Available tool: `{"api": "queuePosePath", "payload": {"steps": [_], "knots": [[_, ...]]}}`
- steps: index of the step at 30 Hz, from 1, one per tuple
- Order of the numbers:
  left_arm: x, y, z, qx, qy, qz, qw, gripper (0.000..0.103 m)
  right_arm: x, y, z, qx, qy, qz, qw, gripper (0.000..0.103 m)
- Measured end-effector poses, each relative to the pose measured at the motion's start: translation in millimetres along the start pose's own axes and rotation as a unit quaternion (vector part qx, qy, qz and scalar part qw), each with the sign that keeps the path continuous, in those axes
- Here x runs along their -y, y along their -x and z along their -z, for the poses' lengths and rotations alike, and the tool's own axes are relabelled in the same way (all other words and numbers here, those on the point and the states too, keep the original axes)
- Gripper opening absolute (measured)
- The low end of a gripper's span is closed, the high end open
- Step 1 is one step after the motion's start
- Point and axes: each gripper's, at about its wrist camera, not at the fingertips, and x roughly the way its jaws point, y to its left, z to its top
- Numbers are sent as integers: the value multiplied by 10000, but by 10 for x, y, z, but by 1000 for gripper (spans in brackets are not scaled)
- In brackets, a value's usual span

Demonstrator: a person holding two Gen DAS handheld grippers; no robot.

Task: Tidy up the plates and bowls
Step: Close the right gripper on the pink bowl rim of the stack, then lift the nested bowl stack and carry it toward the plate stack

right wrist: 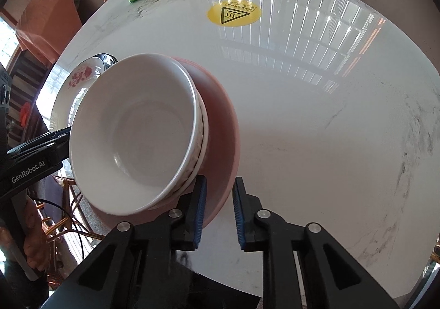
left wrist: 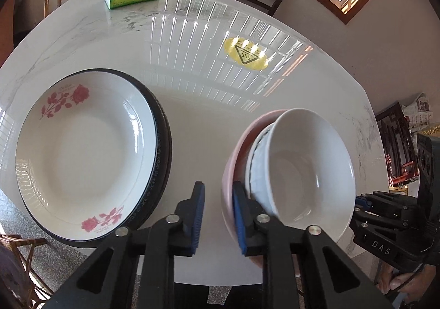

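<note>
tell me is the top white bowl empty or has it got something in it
Empty. Both wrist views look straight into the top white bowl, nested in the stack over the pink bowl, and show only bare glazed white inside.

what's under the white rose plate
A black-rimmed plate lies directly beneath the white rose plate; only its dark edge shows. Whether more plates lie below is hidden.

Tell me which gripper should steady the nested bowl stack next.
Probably the right gripper: its open jaws already straddle the pink bowl's rim, with the white bowl just inside. The left gripper is also open, but only one finger is near that rim.
</note>
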Motion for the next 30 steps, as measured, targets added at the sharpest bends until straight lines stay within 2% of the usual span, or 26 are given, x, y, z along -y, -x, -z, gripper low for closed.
{"api": "queuePosePath", "payload": {"steps": [1, 2, 7, 13, 18, 30], "knots": [[58, 16, 19, 59, -91, -97, 9999, 7, 4, 3, 6, 16, -12, -37, 10000, 16], [97, 25, 33, 122, -149, -168, 9997, 7, 7, -3, 12, 31, -26, -66, 10000, 16], [0, 37, 71, 162, 119, 32, 9998, 7, 96, 25, 83, 154, -232, -475, 9985, 17], [30, 78, 103, 192, 162, -29, 9997, 7, 105, 19, 135, 164, -351, -605, 9974, 17], [49, 196, 115, 337, 164, -43, 9993, 7, 114, 63, 167, 188, -426, -806, 9957, 17], [17, 477, 157, 631, 149, -162, 9978, 7, -18, 219, 117, 345, -371, -965, 9940, 17]]}}
